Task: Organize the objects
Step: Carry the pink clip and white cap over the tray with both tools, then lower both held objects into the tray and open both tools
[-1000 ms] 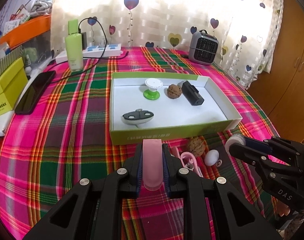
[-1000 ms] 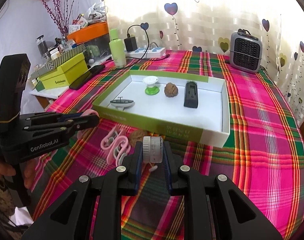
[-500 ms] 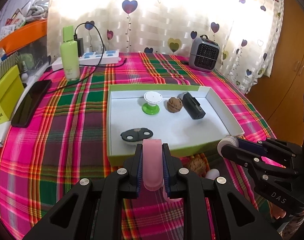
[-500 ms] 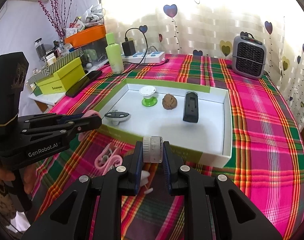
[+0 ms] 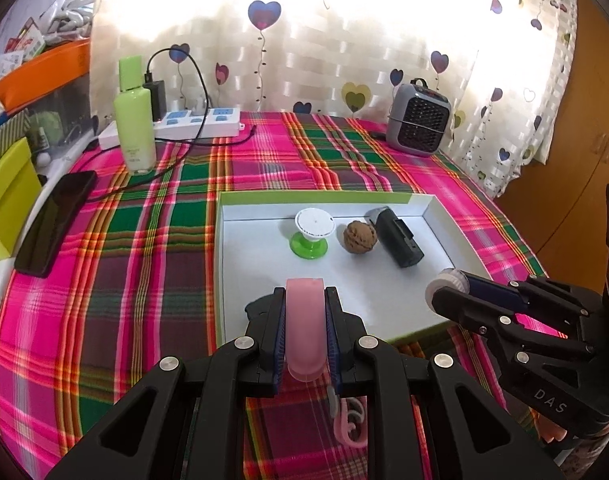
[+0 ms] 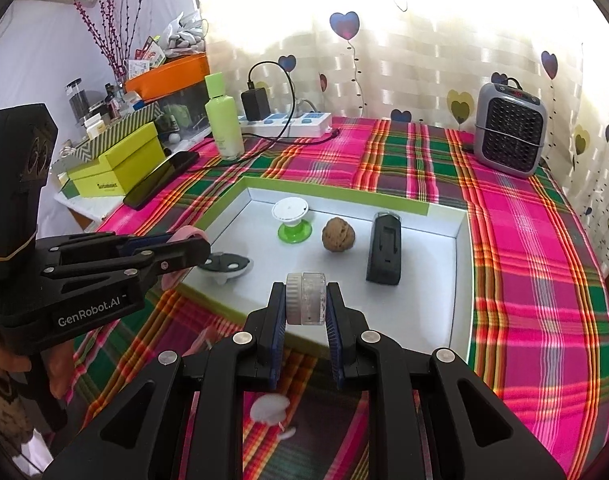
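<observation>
Tongs, left (image 5: 304, 320): pinching a pink clip (image 5: 304, 332) above the near edge of the green-rimmed box (image 5: 316, 198). Tongs, right (image 6: 306, 308): pinching a small clear jar (image 6: 306, 300) over the same edge. Box contents: green-footed knob (image 5: 310, 234), walnut (image 5: 359, 237), black case (image 5: 396, 236).

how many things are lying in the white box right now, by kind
white-topped knob on a green base: 1
brown walnut: 1
black rectangular clip block: 1
flat grey-and-white oval gadget: 1
total inside the white box with green rim: 4
</observation>
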A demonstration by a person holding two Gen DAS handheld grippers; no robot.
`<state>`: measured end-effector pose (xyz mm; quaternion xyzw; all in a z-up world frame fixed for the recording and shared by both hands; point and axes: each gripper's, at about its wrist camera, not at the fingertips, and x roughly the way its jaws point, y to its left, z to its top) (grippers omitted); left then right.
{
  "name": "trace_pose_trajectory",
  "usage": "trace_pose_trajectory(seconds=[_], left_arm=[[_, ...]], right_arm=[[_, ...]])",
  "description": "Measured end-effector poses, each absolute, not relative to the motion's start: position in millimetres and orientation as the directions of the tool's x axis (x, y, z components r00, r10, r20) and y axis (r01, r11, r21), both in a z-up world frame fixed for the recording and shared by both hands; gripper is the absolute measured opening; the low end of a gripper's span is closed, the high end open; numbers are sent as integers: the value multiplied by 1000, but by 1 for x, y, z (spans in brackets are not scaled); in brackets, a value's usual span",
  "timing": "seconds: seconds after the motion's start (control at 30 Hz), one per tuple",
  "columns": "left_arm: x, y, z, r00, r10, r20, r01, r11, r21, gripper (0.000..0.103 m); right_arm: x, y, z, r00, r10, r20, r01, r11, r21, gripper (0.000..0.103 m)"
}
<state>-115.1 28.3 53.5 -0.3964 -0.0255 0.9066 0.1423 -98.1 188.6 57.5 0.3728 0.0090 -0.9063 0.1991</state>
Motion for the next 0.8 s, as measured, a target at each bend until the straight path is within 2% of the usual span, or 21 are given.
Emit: trace_pose_trajectory(seconds=[0.8], left_arm=[[-179, 29, 38, -621, 260, -739, -217, -964, -156, 16]], right_arm=[[-157, 163, 35, -585, -345, -734, 390, -913, 119, 20]])
